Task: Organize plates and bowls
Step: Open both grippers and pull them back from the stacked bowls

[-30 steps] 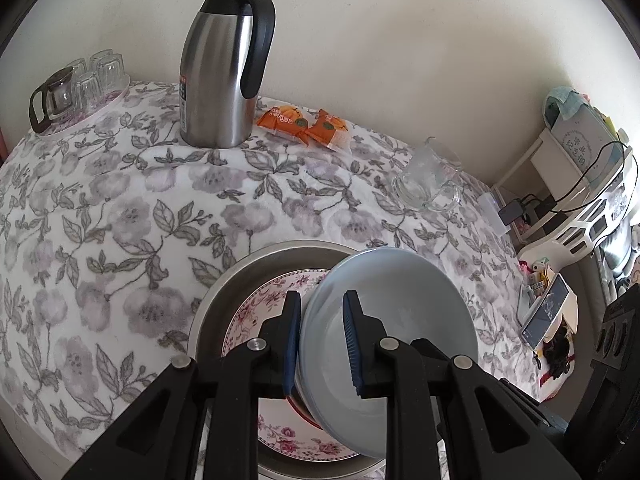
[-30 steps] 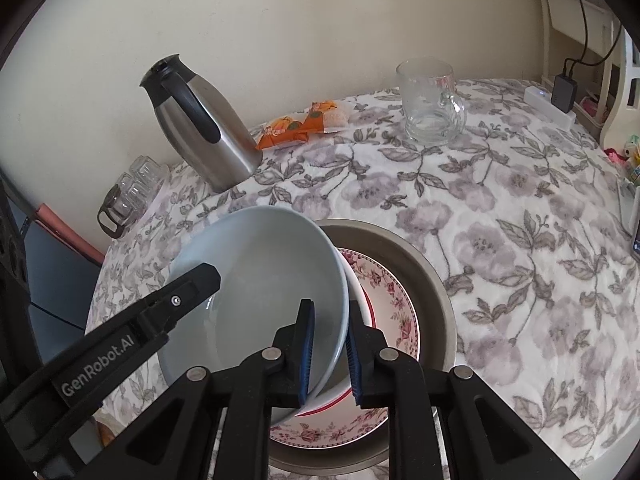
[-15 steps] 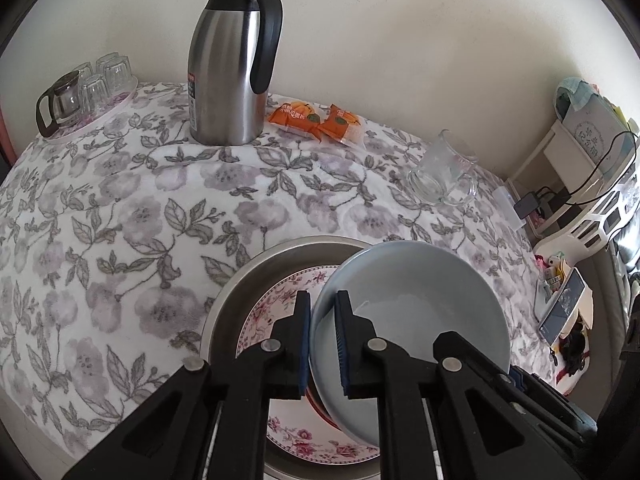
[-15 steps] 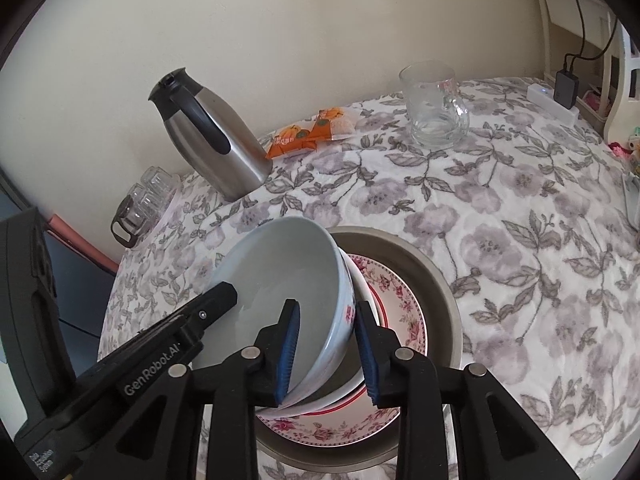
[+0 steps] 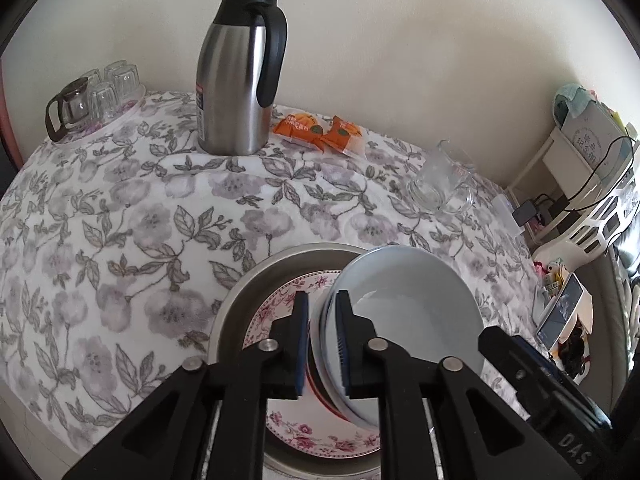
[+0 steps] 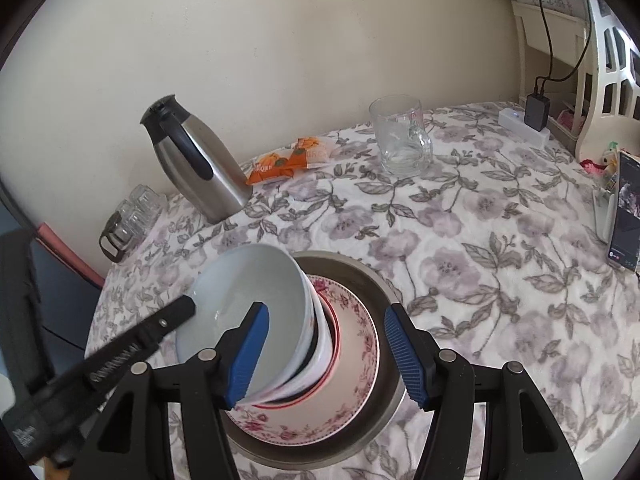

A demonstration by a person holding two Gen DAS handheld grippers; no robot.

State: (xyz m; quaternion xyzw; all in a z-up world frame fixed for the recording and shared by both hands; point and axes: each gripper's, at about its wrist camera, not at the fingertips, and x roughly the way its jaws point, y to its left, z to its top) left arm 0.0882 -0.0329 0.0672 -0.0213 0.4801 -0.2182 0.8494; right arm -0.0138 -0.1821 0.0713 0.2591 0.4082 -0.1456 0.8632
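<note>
Pale blue bowl is seen tilted, leaning in a stack of bowls on a floral-rimmed plate, which lies inside a round metal basin on the flowered tablecloth.

Left gripper: jaws narrowly parted, just been opening, bowl rim between the pads; whether they still press on it cannot be told.

Right gripper: jaws wide apart, just been opening; the left pad is seen inside the bowl, the right pad clear of it over the plate, no grip.

Only in the right wrist view: the red-banded white bowl under the blue one, a phone standing at the table edge, a white power strip with charger. Only in the left wrist view: a shelf with clutter beside the table.

In both: steel thermos jug, orange snack packets, empty glass mug, tray of small glasses with a little glass pitcher.
</note>
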